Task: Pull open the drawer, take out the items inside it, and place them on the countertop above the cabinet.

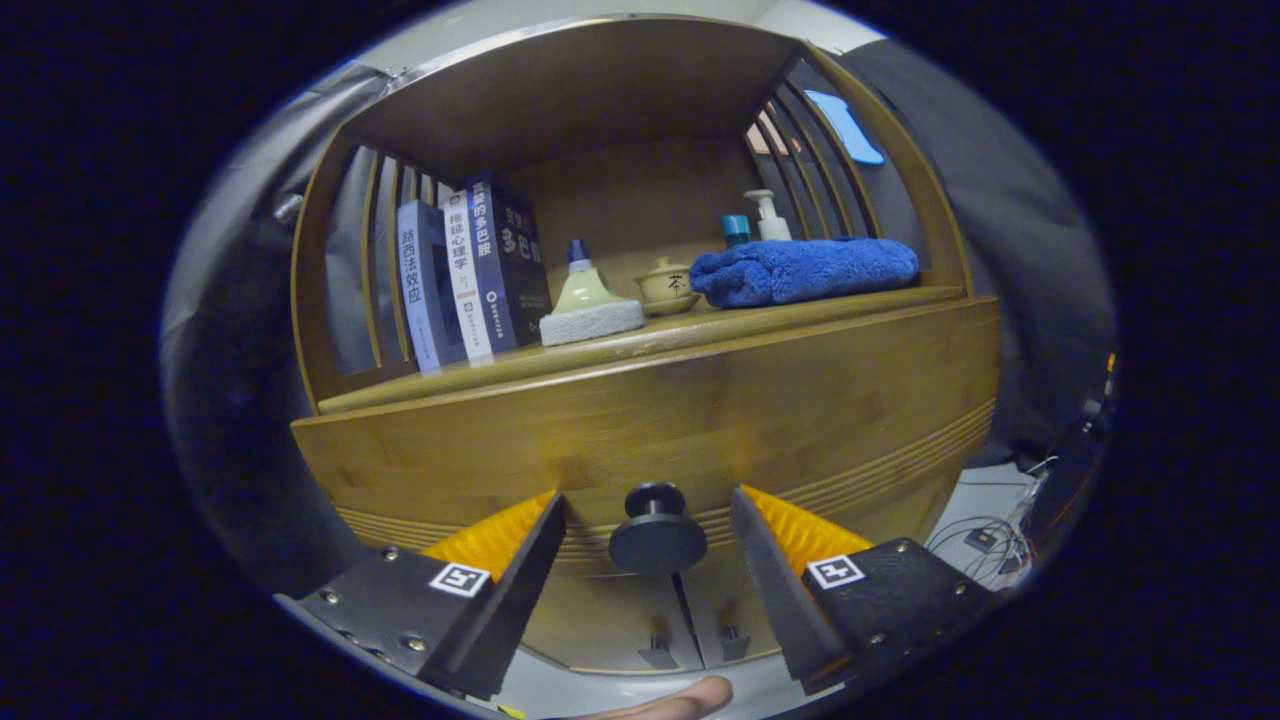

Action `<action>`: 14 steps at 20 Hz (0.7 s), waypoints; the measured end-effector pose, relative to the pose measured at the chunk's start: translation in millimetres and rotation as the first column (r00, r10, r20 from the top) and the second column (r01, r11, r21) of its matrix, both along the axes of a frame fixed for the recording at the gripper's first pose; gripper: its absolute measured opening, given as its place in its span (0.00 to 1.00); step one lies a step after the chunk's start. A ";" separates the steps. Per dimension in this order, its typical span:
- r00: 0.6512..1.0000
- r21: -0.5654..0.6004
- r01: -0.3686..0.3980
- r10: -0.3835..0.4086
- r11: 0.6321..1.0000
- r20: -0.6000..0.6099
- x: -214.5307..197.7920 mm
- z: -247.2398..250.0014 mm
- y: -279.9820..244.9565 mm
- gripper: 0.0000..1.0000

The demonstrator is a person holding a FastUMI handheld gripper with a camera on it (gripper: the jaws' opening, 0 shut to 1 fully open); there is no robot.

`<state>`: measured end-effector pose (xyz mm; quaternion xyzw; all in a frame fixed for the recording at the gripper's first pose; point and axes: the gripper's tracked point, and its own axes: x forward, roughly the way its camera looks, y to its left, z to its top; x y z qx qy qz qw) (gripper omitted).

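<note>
1. Fingers of your gripper (648, 520) stand spread, one on each side of the round knob (657, 535) on the drawer front (640, 420); neither finger touches it.
2. Your drawer looks closed, its front flush with the wooden cabinet (330, 300), though the fisheye bends the lines enough that a slight gap could hide.
3. Nothing inside the drawer can be seen, so you cannot tell whether it holds items.
4. On the countertop (640, 345) above the drawer you have three upright books (470, 275), a sponge-based dispenser (590, 300), a lidded cup (668, 285), a folded blue towel (805, 270), and two small bottles (760, 222) behind it.
5. This scene fits two stages: a closed drawer with items waiting inside, or a drawer shut again with its contents among the things on the counter. The view does not settle which.
6. Two small lower doors (690, 625) sit below the knob, and a fingertip (690, 700) shows beneath the gripper.
</note>
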<state>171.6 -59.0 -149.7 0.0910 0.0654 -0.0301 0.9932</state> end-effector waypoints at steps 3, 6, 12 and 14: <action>1.000 0.009 0.001 -0.001 1.000 -0.005 7.1 -0.9 0.5 1.00; 1.000 0.024 -0.001 0.002 1.000 -0.025 11.5 -4.5 1.6 1.00; 0.997 0.069 -0.011 0.017 0.998 -0.076 12.4 -21.3 4.5 0.99; 0.992 0.088 0.002 0.009 0.996 -0.123 12.2 -33.6 3.7 0.99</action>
